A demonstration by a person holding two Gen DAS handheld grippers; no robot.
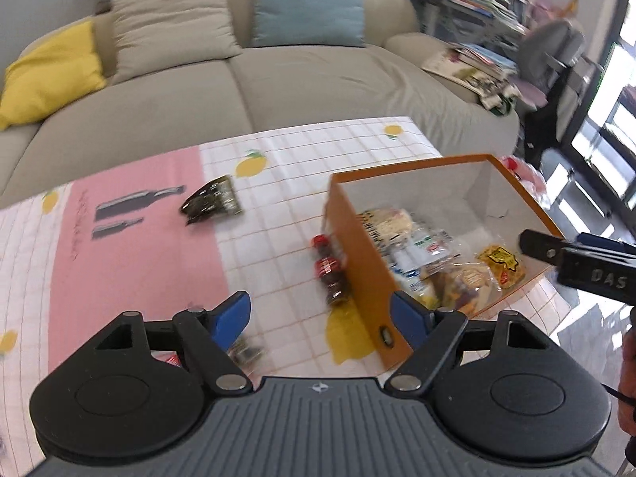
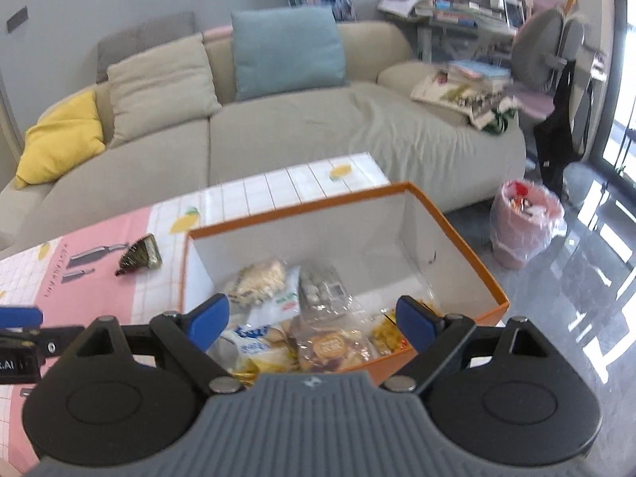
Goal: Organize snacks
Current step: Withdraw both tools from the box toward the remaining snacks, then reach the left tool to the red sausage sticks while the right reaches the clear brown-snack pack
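Both grippers' fingers spread, empty; cola bottle [image 1: 330, 274] lies against orange box [image 1: 363, 262].

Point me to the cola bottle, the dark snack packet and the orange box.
cola bottle [image 1: 331, 272], left wrist view, on its red label.
dark snack packet [image 1: 212, 200], left wrist view, middle of the wrapper.
orange box [image 2: 469, 250], right wrist view, on its right-hand rim.

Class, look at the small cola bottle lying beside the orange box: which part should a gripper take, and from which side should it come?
Grip the cola bottle across its labelled middle, coming from above. It lies flat on the tablecloth against the orange box wall, so a sideways approach is probably blocked there. The left gripper, open, is nearest.
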